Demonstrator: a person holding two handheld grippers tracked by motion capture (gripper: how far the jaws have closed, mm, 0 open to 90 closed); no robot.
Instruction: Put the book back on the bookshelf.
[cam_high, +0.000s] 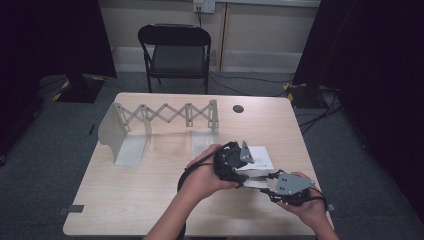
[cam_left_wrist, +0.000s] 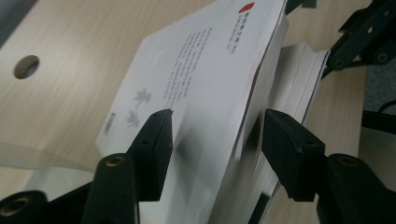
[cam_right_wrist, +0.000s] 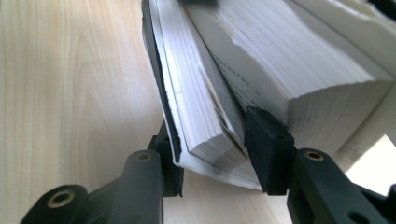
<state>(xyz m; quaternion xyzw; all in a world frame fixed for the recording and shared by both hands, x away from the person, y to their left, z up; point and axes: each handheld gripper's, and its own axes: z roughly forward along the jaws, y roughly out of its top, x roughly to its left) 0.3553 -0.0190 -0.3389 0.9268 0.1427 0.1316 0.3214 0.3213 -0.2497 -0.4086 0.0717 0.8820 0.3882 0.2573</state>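
Observation:
A thick white-paged book (cam_high: 261, 156) lies open in a wedge on the wooden table (cam_high: 150, 190), right of the middle. My left gripper (cam_high: 248, 167) comes at it from the left. Its jaws straddle the printed upper leaf and page block (cam_left_wrist: 205, 84); a dark gap separates the far pad (cam_left_wrist: 285, 144) from the page edges, so it is open. My right gripper (cam_high: 268, 183) reaches in from the near right, shut on the lower bundle of pages and the dark back cover (cam_right_wrist: 196, 116). Its black jaws (cam_left_wrist: 359, 42) also appear beyond the book in the left gripper view.
A white expanding book rack (cam_high: 160, 120) with a scissor lattice and end plates stands at the back left of the table. A round cable hole (cam_high: 238, 108) sits behind the book. A black folding chair (cam_high: 175, 50) stands beyond the far edge.

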